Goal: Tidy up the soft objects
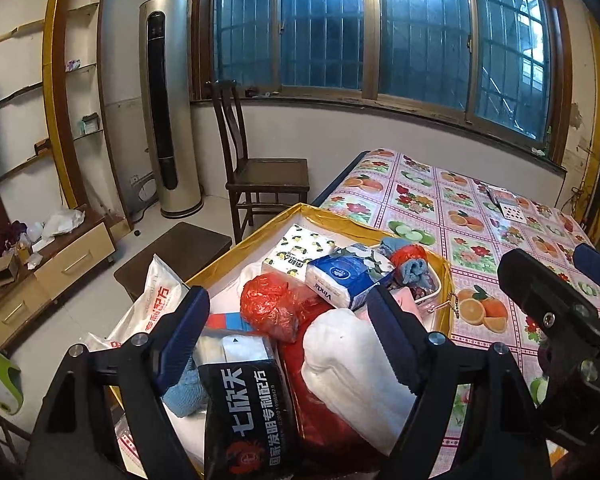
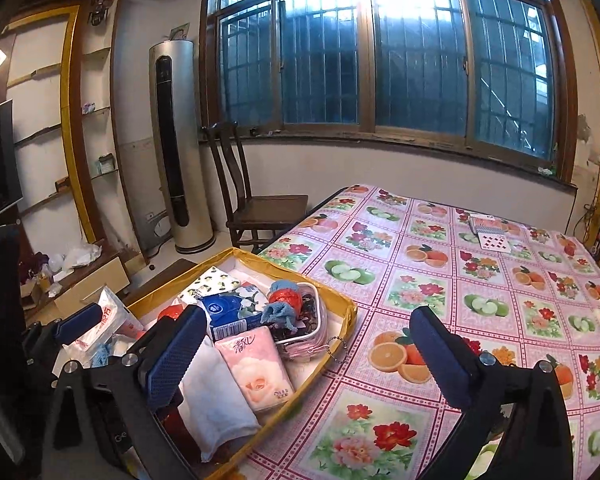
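Black pack (image 1: pixel 244 412): lower end cut off by bottom frame edge. Blue cloth (image 1: pixel 186 390): mostly hidden behind left gripper (image 1: pixel 288 340) finger. Playing cards (image 2: pixel 490 234): too small to read. Red bag (image 2: pixel 171 312): largely hidden behind tissue packs.
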